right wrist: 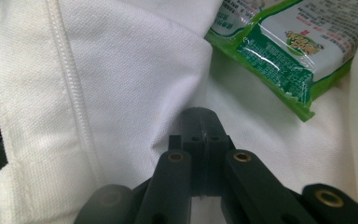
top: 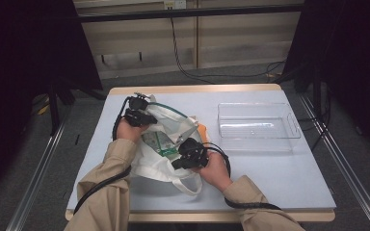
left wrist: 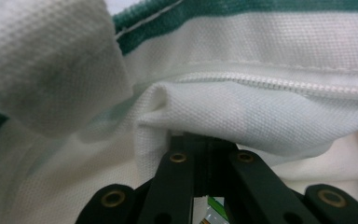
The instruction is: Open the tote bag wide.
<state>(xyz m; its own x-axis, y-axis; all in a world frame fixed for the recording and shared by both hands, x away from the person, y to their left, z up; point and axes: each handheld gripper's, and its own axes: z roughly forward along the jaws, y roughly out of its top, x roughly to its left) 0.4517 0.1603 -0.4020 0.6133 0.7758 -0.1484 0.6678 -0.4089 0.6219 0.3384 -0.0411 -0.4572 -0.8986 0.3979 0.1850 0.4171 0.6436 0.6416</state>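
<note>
Pinching opposite edges of the white tote bag (top: 166,144) on the blue table (top: 279,178), the left gripper (top: 142,117) and right gripper (top: 185,156) are spreading its mouth, apparently exposing the green packet (right wrist: 289,42) inside

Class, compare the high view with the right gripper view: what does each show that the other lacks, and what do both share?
High view alone: the table, a clear plastic tray, both sleeves, the left gripper pinching the bag's far edge, and something orange behind the bag.

Right gripper view alone: close detail, namely the bag's seam stitching and the print on the packet.

Both: the white cloth bag, the green packet inside it, and the right gripper shut on the bag's cloth.
</note>
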